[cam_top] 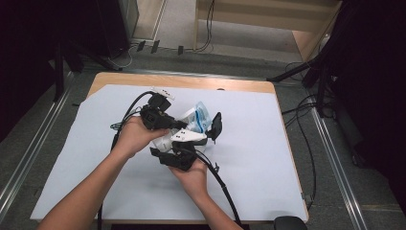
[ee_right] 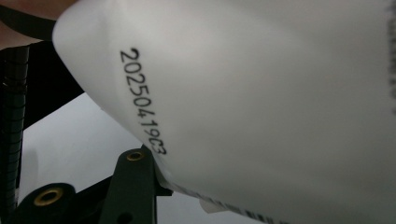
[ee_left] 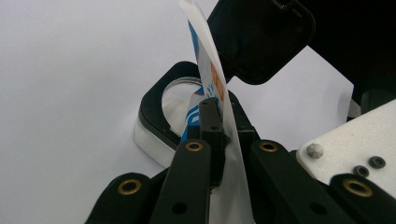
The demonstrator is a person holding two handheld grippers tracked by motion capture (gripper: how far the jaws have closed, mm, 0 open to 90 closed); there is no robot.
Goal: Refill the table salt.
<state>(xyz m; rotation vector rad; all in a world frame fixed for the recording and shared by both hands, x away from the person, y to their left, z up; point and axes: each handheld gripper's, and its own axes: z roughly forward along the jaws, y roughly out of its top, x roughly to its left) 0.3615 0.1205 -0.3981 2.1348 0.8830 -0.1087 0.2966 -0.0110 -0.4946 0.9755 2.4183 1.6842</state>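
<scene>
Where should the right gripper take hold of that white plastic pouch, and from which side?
Probably the flat sealed edge, not the middle. The left gripper already pinches the pouch upright by one thin edge, so the opposite edge is free. The right gripper could come in level from the side facing the person, jaws straddling that thin edge.

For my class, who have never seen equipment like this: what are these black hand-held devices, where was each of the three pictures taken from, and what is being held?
A person holds two hand-operated clamps, each with two black jaws. The high view looks down on a table covered by a pale sheet. The other two pictures come from cameras riding on the clamps. The left gripper is shut on the edge of a white plastic pouch with blue and orange print. The right gripper view, taken very close, shows the pouch's white surface and a printed code; whether the right gripper grips the pouch cannot be told.
</scene>
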